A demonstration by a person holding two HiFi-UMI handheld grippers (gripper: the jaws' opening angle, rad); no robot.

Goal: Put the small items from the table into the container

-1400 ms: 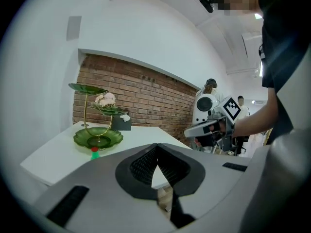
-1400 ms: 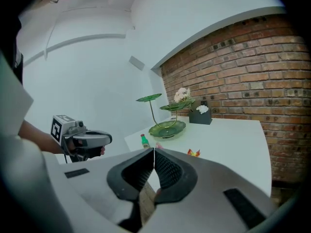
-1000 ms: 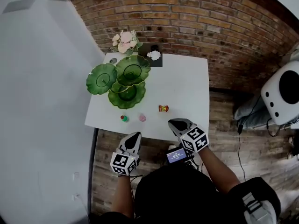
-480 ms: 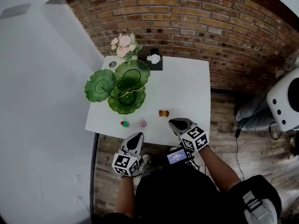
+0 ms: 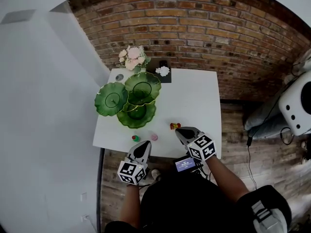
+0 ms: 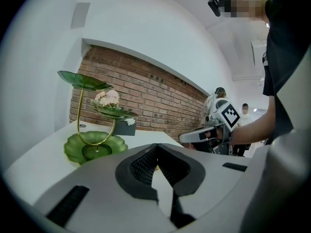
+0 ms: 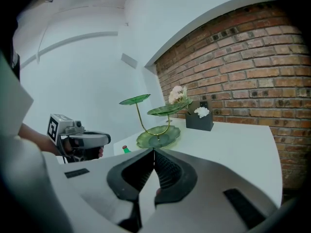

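The person wears a black top point(image 5: 177, 198) with short sleeves. The left claw point(image 5: 144, 144) and the right claw point(image 5: 181, 130) have the same look: a smooth, light grey shell that narrows to a point. At the back of each one sits a white cube point(image 5: 129, 171) with black square markers. The inner sides of the jaws carry black ribbed pads point(image 6: 142, 162). A small screen point(image 5: 184, 163) with a bluish face is mounted beside the right claw's cube.

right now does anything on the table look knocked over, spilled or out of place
Nothing stands out. The green tiered stand is upright. The green item, pink item and red-yellow item sit loose near the front edge of the table, none in the stand yet. Nothing looks spilled or broken.
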